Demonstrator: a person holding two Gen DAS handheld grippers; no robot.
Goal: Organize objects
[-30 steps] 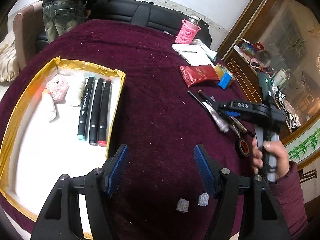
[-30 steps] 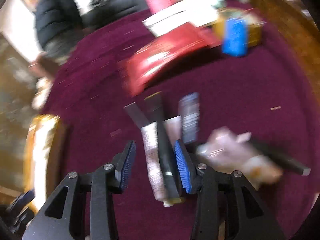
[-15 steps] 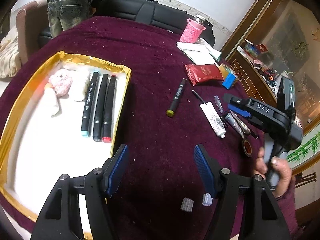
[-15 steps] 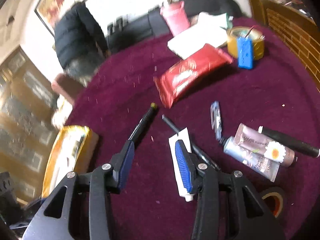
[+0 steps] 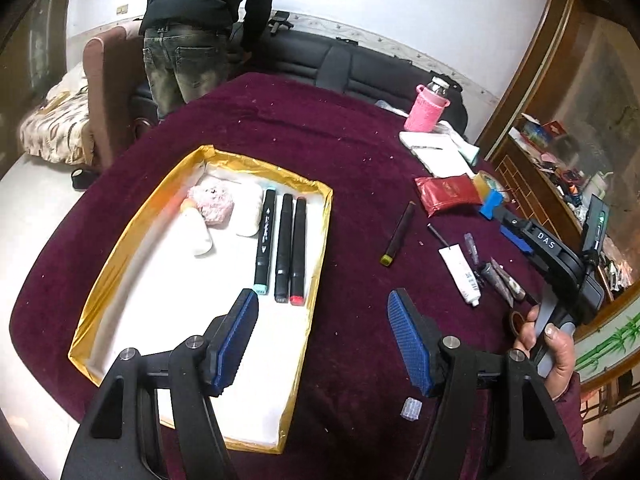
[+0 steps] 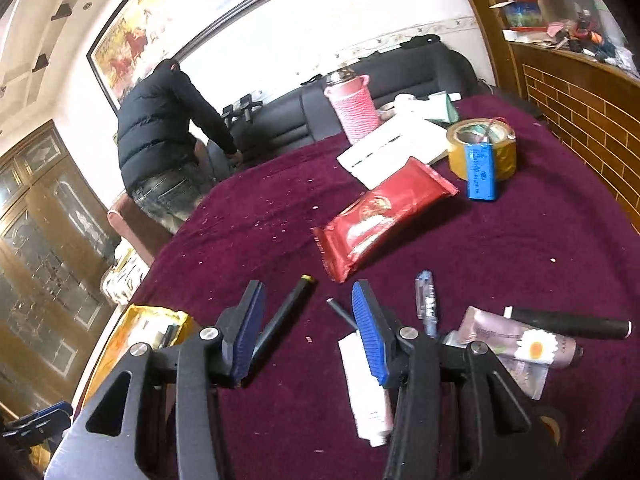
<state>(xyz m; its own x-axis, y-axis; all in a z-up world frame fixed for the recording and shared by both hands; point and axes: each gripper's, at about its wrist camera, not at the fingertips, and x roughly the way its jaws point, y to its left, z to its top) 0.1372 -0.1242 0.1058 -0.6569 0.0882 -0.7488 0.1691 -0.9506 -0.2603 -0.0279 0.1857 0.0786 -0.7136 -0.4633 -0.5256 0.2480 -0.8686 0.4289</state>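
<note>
- Left gripper [image 5: 324,336]: jaws spread wide, nothing between them, hovered over the right edge of the gold-rimmed tray [image 5: 132,236] and the maroon tablecloth [image 5: 320,148].
- Right gripper [image 6: 306,328]: jaws apart, empty, low above the cloth; seen from the left wrist view at the far right, held in the right hand [image 5: 554,346].
- Inside the tray: three black markers [image 5: 284,246] laid side by side, parallel, caps teal, grey and red toward the camera; pink fluffy item [image 5: 212,204] and two white pieces just left of them.
- Loose on the cloth: yellow-tipped black marker [image 6: 286,314] lay beside the right gripper's left finger, not gripped; apart from the tray.
- White tube [image 6: 366,392] partly under the right finger, thin black pen [image 6: 340,312] touching it.
- Further right: blue-clear pen [image 6: 426,300], flower-print tubes [image 6: 516,346], black cylinder [image 6: 568,322].
- Behind: red packet [image 6: 380,220], yellow tape roll [image 6: 482,148] with blue item [image 6: 482,172] leaning on it, white notepad [image 6: 394,144], pink-sleeved bottle [image 6: 354,106].
- Small clear cap [image 5: 412,408] on the cloth near the left gripper.
</note>
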